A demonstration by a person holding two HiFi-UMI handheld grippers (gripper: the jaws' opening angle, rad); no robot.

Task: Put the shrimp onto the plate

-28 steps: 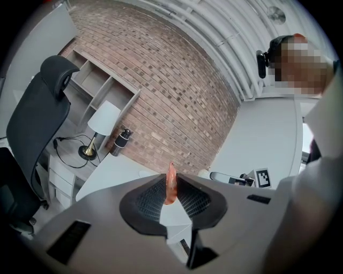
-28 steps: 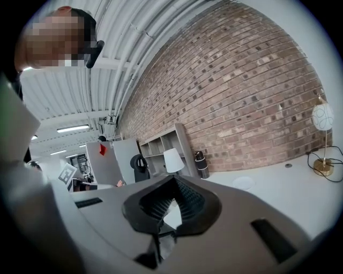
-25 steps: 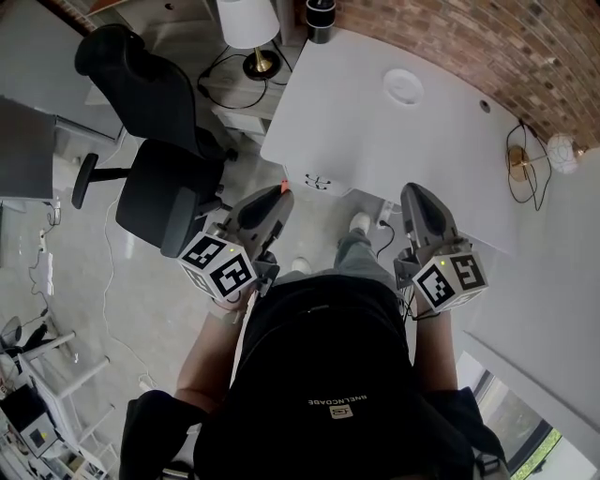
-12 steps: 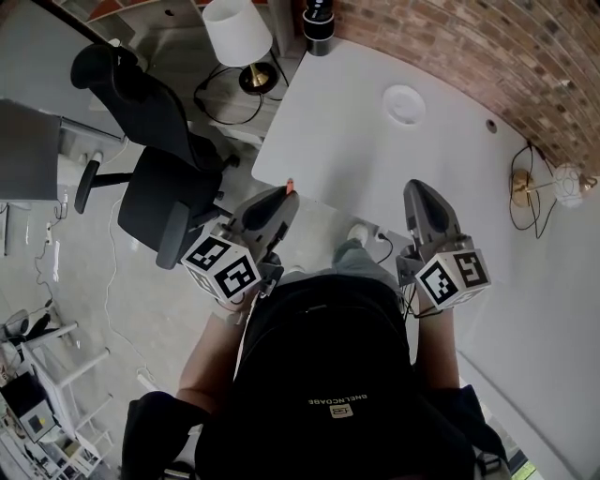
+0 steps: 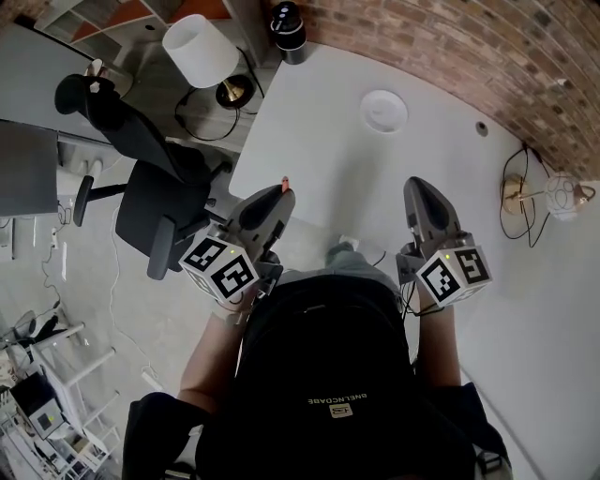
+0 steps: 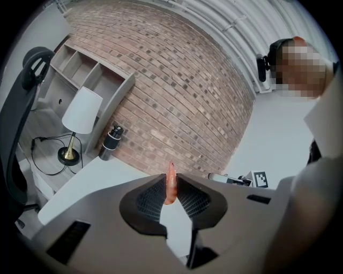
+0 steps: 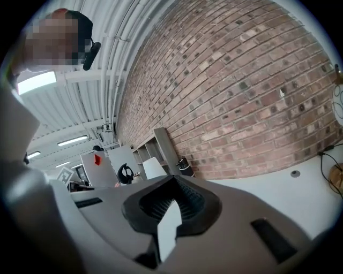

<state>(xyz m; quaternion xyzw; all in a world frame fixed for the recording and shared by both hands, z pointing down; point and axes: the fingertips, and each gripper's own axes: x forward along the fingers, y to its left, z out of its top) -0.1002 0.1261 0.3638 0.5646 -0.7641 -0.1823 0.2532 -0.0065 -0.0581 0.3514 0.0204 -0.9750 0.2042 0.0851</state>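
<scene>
1. At the near edge of the white table (image 5: 319,122) a person stands with a gripper in each hand, both pointing toward the brick wall (image 5: 469,47).
2. The left gripper (image 5: 278,195) is clamped on the shrimp (image 5: 284,180). In the left gripper view the pink-orange body stands upright between the pads, its tip poking out above them.
3. The shrimp hangs in the air over the table's near left edge, well apart from the plate (image 5: 383,111).
4. The right gripper (image 5: 417,187) has its jaws together with nothing between them, and sits over the near right part of the table.
5. The plate, round and white, lies flat on the far part of the table, near the wall.
6. A dark flask (image 5: 288,19) stands at the table's far left corner. Left of the table are a lamp (image 5: 197,49) with a white shade and a black office chair (image 5: 155,192).
</scene>
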